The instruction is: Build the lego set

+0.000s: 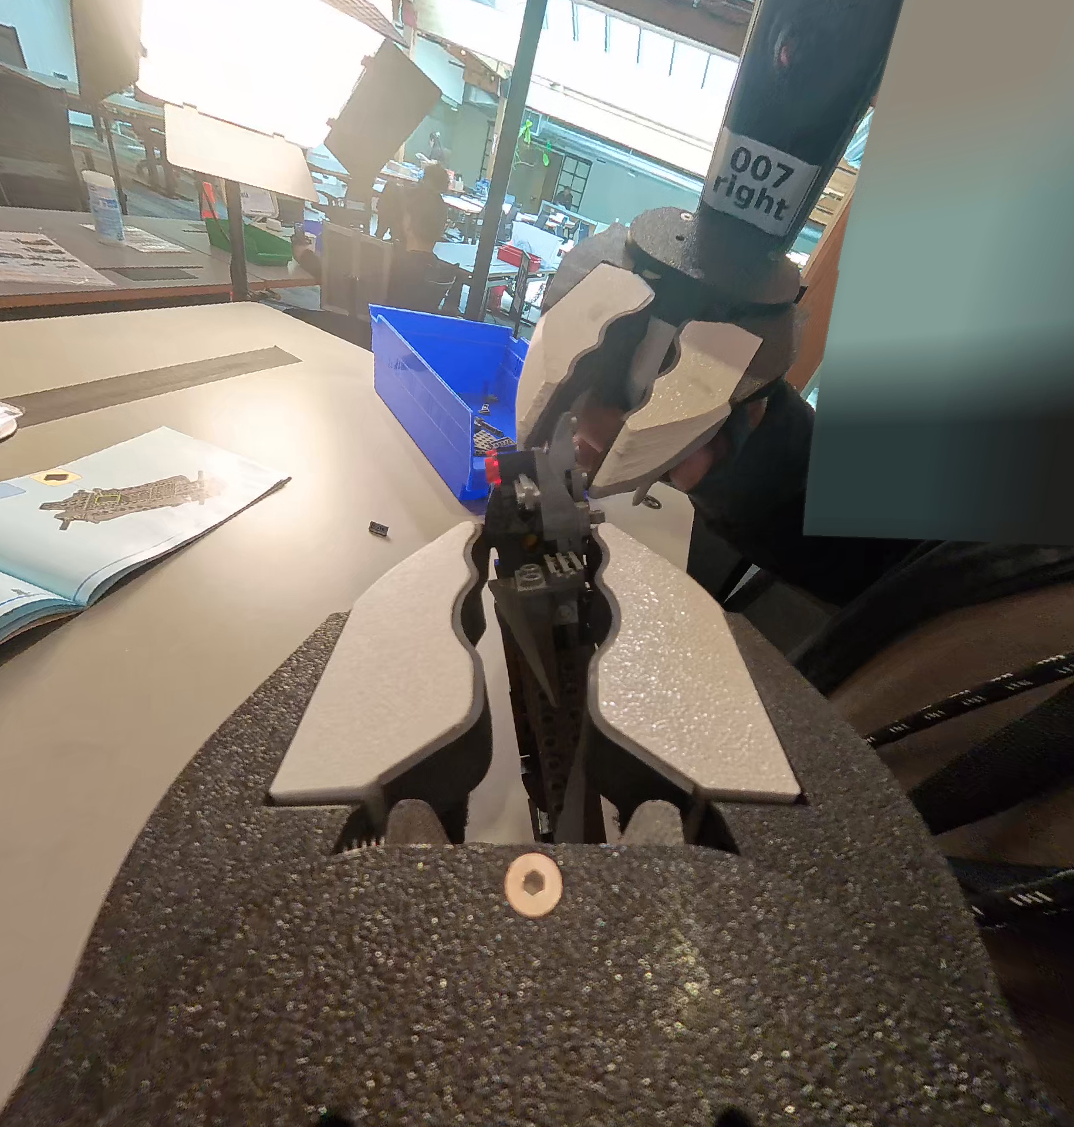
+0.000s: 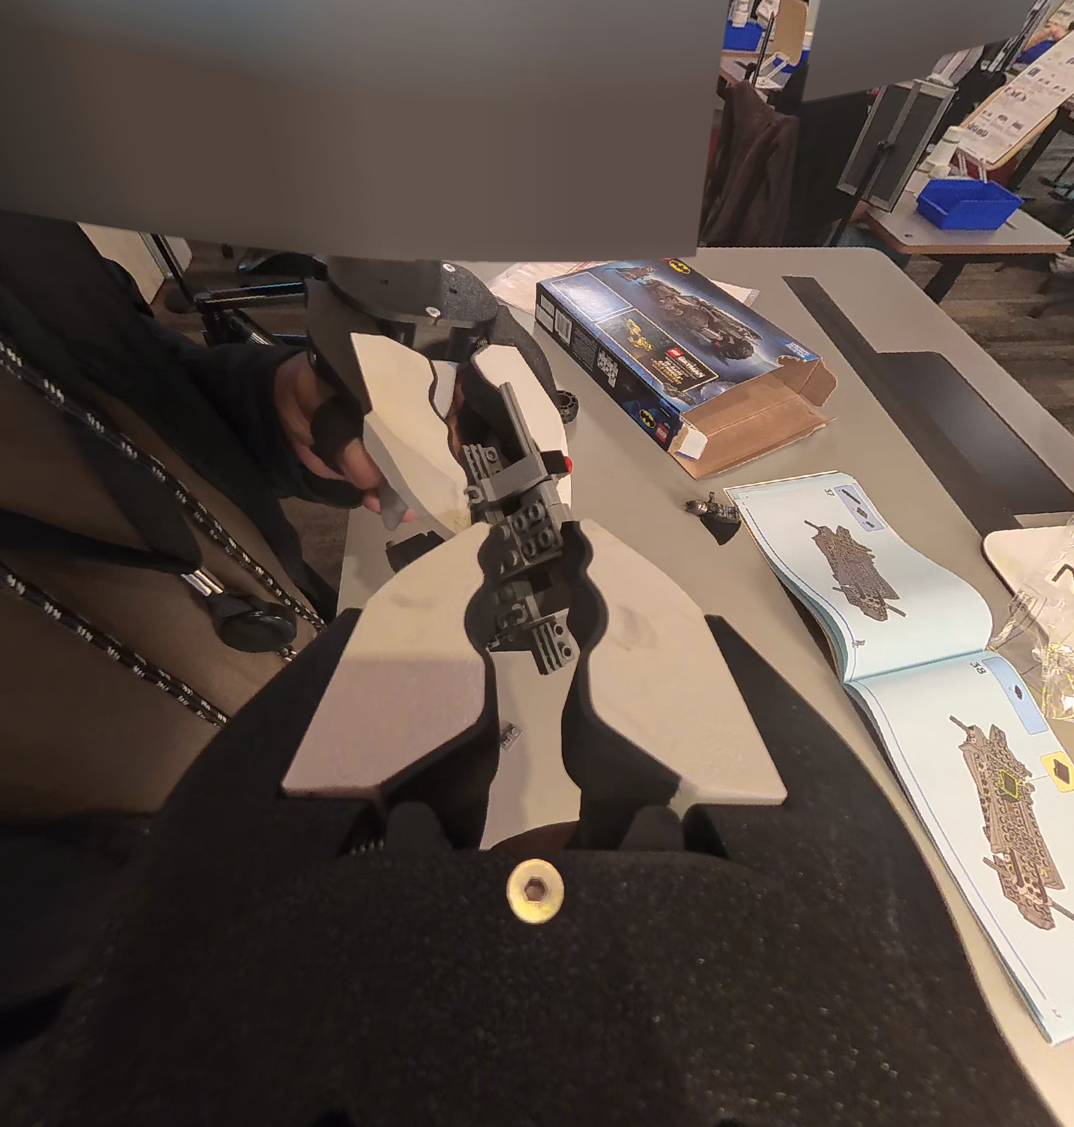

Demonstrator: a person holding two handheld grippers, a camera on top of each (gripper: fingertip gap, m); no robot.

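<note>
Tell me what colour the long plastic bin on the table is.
Blue; the long plastic bin shows best in the left wrist view.

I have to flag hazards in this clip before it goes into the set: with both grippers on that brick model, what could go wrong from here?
1. The left gripper and the right gripper both clamp the dark grey brick model; any twist between them could pop parts off.
2. It sits near the table's edge, so loosened pieces might fall to the floor.
3. A small loose piece on the table could get swept away unnoticed.
</note>
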